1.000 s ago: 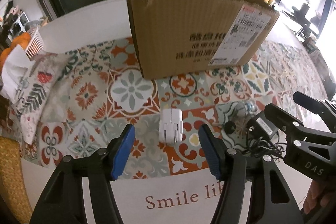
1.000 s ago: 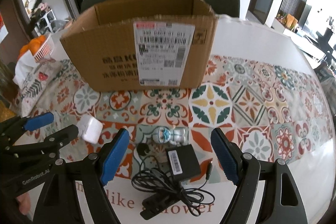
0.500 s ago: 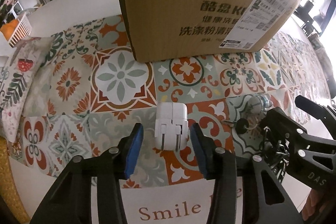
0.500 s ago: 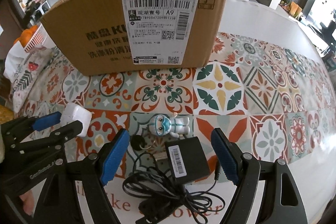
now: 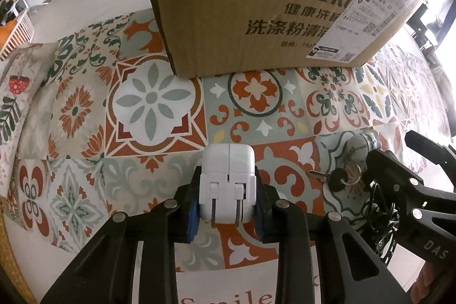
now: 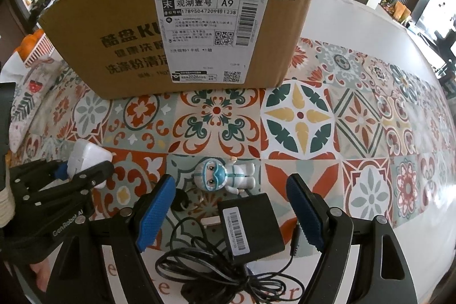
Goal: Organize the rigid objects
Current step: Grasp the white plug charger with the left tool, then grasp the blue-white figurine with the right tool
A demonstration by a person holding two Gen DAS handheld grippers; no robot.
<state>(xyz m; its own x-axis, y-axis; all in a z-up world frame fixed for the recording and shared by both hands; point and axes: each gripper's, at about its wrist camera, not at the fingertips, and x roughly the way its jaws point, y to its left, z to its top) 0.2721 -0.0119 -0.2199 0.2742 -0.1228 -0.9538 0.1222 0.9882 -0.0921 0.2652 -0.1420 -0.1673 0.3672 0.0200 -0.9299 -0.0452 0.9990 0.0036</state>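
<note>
A white plug charger (image 5: 227, 184) lies on the patterned tablecloth with its two prongs toward the camera. My left gripper (image 5: 227, 200) is shut on it, blue pads pressing both sides; the same grip shows at the left of the right wrist view on the charger (image 6: 85, 158). My right gripper (image 6: 228, 214) stands open above a black power adapter (image 6: 250, 230) with a tangled black cord (image 6: 216, 267). A small white and blue figurine (image 6: 225, 175) lies just beyond the adapter. A key on a ring (image 5: 336, 177) lies right of the charger. The brown cardboard box (image 6: 182, 27) stands behind.
A patterned tissue pouch (image 5: 11, 93) and a white basket of oranges (image 5: 14, 27) sit at the far left. The right gripper's black frame (image 5: 413, 204) fills the lower right of the left wrist view. The tablecloth (image 6: 370, 133) stretches right of the box.
My left gripper came down over the white charger and its jaws closed onto it. My right gripper sank toward the black adapter, still open. The box looms closer in both views.
</note>
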